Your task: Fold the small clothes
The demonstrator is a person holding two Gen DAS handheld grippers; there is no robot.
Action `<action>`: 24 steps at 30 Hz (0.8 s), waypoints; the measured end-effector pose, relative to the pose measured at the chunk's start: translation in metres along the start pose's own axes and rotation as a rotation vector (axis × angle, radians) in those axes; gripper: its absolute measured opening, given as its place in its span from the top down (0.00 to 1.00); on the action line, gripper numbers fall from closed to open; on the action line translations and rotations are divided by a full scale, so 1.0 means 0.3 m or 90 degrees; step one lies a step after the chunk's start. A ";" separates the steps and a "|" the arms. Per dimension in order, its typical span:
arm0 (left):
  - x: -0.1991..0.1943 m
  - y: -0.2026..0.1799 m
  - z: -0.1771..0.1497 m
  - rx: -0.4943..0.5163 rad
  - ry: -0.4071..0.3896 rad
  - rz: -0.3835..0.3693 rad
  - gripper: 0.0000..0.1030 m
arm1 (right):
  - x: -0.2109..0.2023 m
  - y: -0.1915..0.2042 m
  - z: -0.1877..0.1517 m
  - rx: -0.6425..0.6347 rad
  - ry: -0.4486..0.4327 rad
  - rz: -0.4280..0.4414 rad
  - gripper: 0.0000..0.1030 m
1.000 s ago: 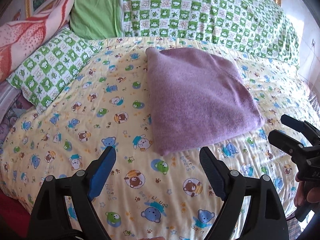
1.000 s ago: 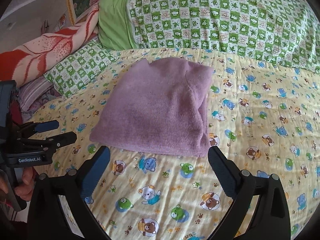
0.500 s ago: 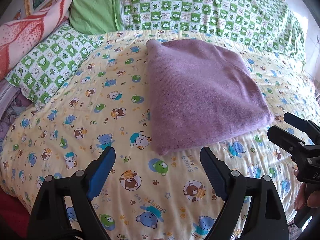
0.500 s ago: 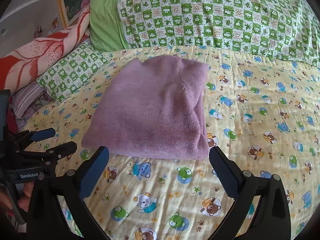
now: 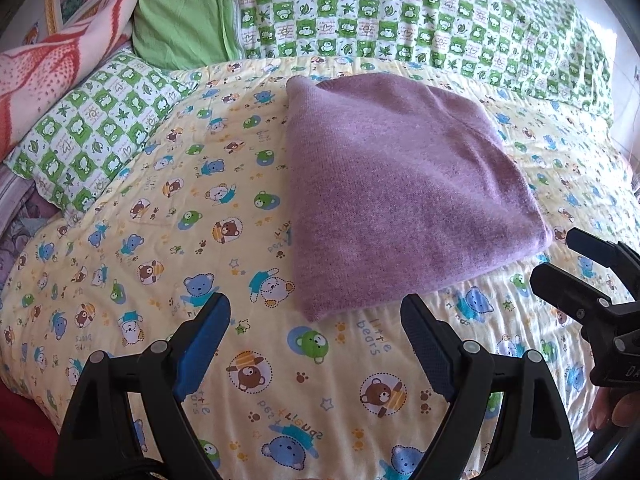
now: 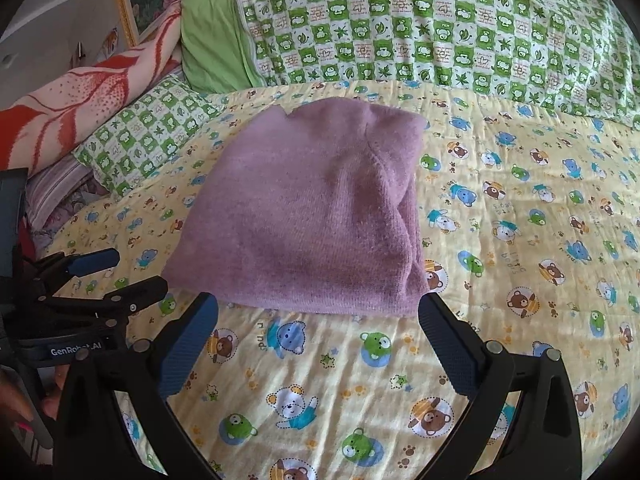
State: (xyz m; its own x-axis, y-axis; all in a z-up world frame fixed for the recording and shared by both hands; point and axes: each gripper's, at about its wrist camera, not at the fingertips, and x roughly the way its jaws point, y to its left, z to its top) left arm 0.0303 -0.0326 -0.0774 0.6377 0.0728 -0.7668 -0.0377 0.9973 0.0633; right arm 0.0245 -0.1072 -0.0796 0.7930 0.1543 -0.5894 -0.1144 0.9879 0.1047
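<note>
A purple knitted garment lies folded into a rough square on the yellow bear-print bed cover; it also shows in the right wrist view. My left gripper is open and empty, just short of the garment's near corner. My right gripper is open and empty, just in front of the garment's near edge. Each gripper shows in the other's view: the right one at the right edge, the left one at the left edge, both with fingers apart.
A green-checked quilt and a plain green pillow lie at the head of the bed. A green-checked pillow and a pink and red blanket lie at the left. The bed's edge curves down at the lower left.
Both grippers have moved forward toward the garment, which looks larger and nearer in both views. The garment has not moved. Both grippers stay open.
</note>
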 end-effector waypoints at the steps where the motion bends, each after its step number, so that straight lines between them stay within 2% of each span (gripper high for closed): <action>1: 0.001 -0.001 0.001 0.000 0.001 -0.001 0.15 | -0.001 0.000 0.001 -0.001 0.000 0.000 0.03; 24: 0.000 -0.009 0.015 0.010 -0.002 -0.008 0.14 | -0.014 -0.013 0.023 0.003 -0.008 0.009 0.03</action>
State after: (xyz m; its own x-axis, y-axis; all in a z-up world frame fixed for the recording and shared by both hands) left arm 0.0339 -0.0354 -0.0745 0.6406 0.0606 -0.7654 -0.0182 0.9978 0.0638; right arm 0.0258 -0.1119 -0.0721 0.7987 0.1686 -0.5777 -0.1230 0.9854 0.1175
